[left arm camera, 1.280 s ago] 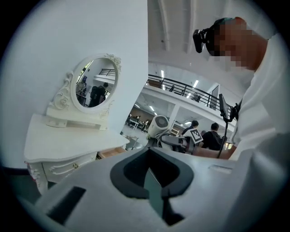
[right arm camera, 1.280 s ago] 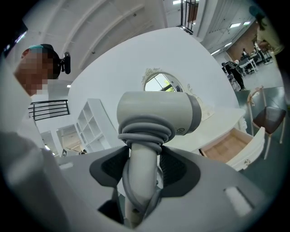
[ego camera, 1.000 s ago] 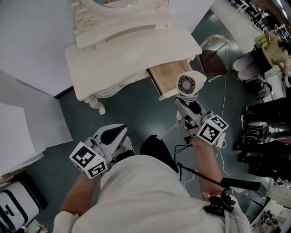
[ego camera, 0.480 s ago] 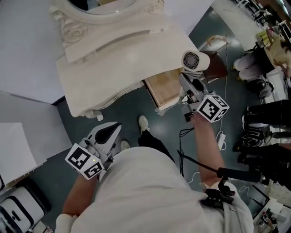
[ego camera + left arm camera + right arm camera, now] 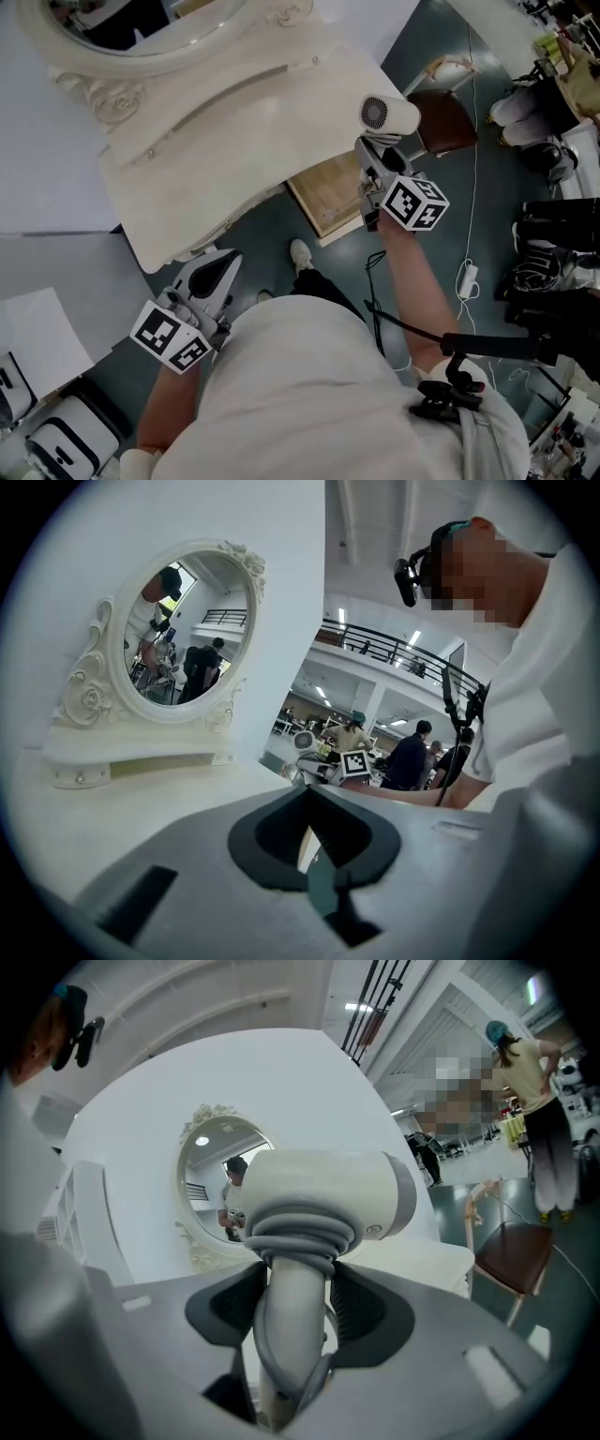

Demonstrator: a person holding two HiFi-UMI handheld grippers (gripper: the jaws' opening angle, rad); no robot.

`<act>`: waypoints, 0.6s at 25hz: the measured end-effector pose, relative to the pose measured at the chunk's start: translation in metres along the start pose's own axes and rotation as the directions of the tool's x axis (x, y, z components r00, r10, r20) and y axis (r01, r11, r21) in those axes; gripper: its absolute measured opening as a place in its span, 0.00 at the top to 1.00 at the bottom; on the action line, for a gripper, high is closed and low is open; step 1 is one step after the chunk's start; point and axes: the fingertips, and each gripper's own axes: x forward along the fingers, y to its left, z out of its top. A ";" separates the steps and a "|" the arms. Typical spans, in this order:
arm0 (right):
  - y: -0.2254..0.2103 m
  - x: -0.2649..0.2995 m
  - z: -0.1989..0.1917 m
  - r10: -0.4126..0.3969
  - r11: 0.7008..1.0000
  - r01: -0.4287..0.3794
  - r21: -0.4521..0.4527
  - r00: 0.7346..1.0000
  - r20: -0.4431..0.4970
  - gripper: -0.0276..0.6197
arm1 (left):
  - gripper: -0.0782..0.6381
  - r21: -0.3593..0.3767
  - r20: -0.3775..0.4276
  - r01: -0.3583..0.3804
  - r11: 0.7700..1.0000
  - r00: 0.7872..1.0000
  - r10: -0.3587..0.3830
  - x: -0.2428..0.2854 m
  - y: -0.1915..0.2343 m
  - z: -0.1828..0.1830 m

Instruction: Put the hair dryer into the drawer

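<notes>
**A:** Dark green floor (image 5: 272, 230), and a white dressing table (image 5: 234, 122) against a white wall (image 5: 291, 574) with an oval mirror (image 5: 178, 630) on top. What are the claws doing?

**B:** The right gripper (image 5: 295, 1307) is clamped on the handle of the hair dryer (image 5: 319, 1194), one pad on each side. A grey cord (image 5: 295, 1232) is wound around the handle just above the jaws. The pale round head sits upright over them.

**A:** And where is that, seen from above?

**B:** The dryer's head, with its round grille facing up, is over the right-hand end of the table top. The drawer (image 5: 328, 192) is pulled out from the table's front, and its pale wooden bottom shows. The dryer is not in it. It is held in the air just past the drawer's far right corner, and the gripper's body lies along the drawer's right edge.

**A:** The other claw?

**B:** The left gripper (image 5: 309, 846) has its jaws closed together with nothing in them. It is by the person's side, pointing towards the table and well apart from the drawer.

**A:** Anything nearby?

**B:** A brown-seated chair (image 5: 441, 117) stands just right of the table.
</notes>
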 end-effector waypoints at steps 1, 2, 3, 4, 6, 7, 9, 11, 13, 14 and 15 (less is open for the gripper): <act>-0.013 0.005 -0.006 -0.026 1.000 0.026 -0.001 1.000 -0.010 0.63 | 0.89 0.002 -0.008 -0.002 1.000 1.000 0.002 0.007 0.003 0.001; -0.026 0.010 -0.013 -0.051 0.999 0.051 -0.002 0.998 -0.022 0.63 | 0.89 0.004 -0.015 -0.005 1.000 1.000 0.005 0.015 0.006 0.002; -0.038 0.014 -0.021 -0.076 0.997 0.076 -0.002 0.996 -0.036 0.63 | 0.89 0.006 -0.023 -0.006 1.000 1.000 0.006 0.023 0.009 0.002; -0.051 0.016 -0.029 -0.101 0.995 0.101 0.002 0.994 -0.051 0.63 | 0.89 0.009 -0.033 -0.005 1.000 0.999 0.005 0.031 0.011 0.003; -0.072 0.016 -0.047 -0.152 0.988 0.154 0.018 0.985 -0.083 0.63 | 0.89 0.014 -0.055 0.001 1.000 0.999 0.000 0.046 0.016 0.003; -0.082 0.016 -0.056 -0.176 0.983 0.180 0.029 0.979 -0.100 0.63 | 0.89 0.016 -0.066 0.005 1.000 0.998 -0.004 0.052 0.019 0.003; -0.098 0.016 -0.074 -0.222 0.972 0.230 0.052 0.967 -0.128 0.63 | 0.89 0.019 -0.089 0.017 1.000 0.996 -0.015 0.065 0.021 0.003; -0.113 0.016 -0.089 -0.266 0.956 0.280 0.084 0.953 -0.144 0.63 | 0.89 0.023 -0.108 0.035 0.999 0.994 -0.033 0.077 0.022 0.002; -0.128 0.015 -0.103 -0.309 0.935 0.329 0.133 0.939 -0.151 0.63 | 0.89 0.027 -0.125 0.051 0.998 0.991 -0.047 0.085 0.021 0.002; -0.135 0.014 -0.111 -0.325 0.923 0.349 0.162 0.932 -0.158 0.63 | 0.89 0.028 -0.133 0.055 0.998 0.990 -0.051 0.087 0.021 0.002; -0.140 0.014 -0.119 -0.338 0.911 0.366 0.188 0.926 -0.168 0.63 | 0.89 0.028 -0.141 0.058 0.998 0.989 -0.053 0.089 0.021 0.002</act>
